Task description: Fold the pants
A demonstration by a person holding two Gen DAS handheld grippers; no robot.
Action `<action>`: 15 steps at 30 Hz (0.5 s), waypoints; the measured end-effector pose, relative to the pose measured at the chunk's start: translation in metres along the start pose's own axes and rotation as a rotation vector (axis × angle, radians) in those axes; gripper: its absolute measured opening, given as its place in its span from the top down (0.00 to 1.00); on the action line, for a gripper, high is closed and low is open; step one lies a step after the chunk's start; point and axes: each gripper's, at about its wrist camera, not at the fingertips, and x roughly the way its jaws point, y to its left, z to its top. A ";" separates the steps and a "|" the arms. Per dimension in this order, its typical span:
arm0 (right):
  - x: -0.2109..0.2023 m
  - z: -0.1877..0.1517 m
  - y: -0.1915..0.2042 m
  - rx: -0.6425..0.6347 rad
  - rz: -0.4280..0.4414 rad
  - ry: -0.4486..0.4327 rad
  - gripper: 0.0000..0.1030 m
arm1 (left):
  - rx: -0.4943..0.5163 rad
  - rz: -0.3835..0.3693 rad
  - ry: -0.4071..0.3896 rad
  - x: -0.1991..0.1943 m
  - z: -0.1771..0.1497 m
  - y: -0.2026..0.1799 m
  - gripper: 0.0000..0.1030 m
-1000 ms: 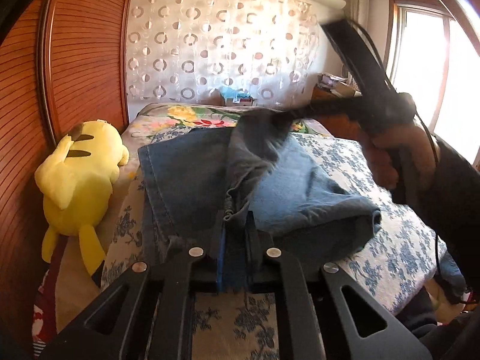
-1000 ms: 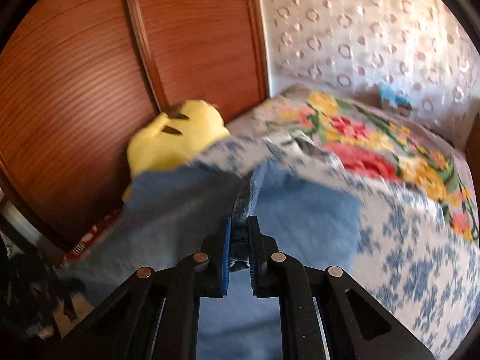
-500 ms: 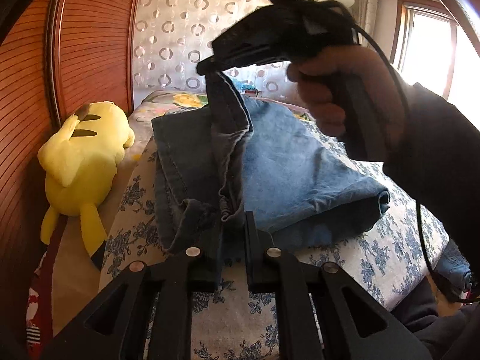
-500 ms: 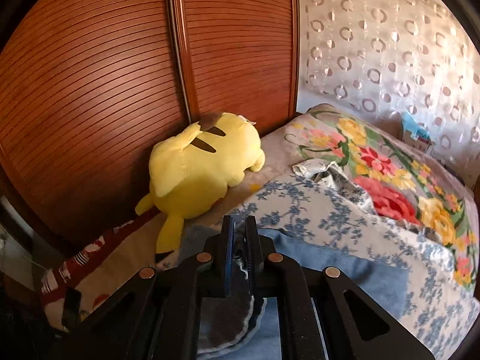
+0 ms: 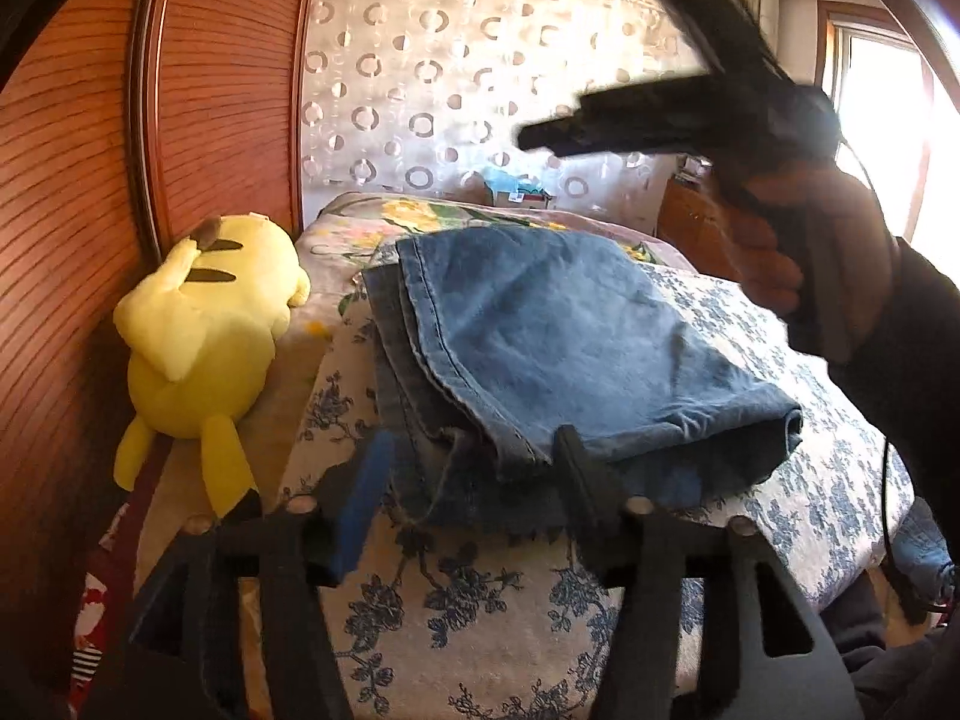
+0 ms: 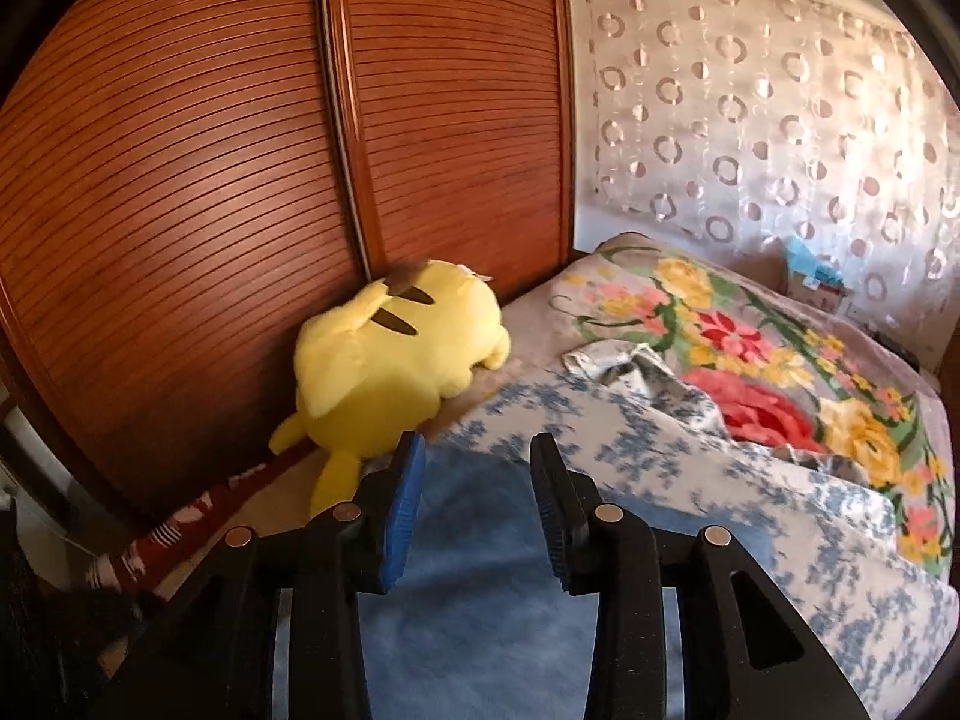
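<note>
Both gripper jaws are opening above folded jeans (image 5: 576, 330).

Here's the bed (image 5: 750, 330), covered near us by a white spread with blue flowers (image 6: 600, 438), and further back by a bright floral blanket (image 6: 738, 330) in red, yellow and green. Folded blue jeans (image 5: 570, 324) lie flat on the blue-flowered spread (several layers stacked, edges showing on the left). Beside them, at the bed's edge by the wooden wardrobe doors, lies a yellow plush toy (image 5: 204, 324). A crumpled patterned cloth (image 6: 630, 366) rests where spread meets blanket.
</note>
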 end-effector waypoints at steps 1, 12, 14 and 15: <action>-0.004 -0.007 -0.003 0.000 -0.009 0.006 0.63 | 0.006 0.003 -0.004 0.000 0.001 -0.001 0.37; -0.067 -0.078 -0.028 0.064 -0.110 0.015 0.59 | 0.074 -0.013 -0.026 -0.001 0.013 -0.033 0.26; -0.081 -0.089 -0.029 0.082 -0.133 0.003 0.59 | 0.086 -0.026 -0.022 0.002 0.014 -0.041 0.26; -0.088 -0.094 -0.029 0.087 -0.140 -0.001 0.59 | 0.091 -0.031 -0.021 0.003 0.015 -0.045 0.26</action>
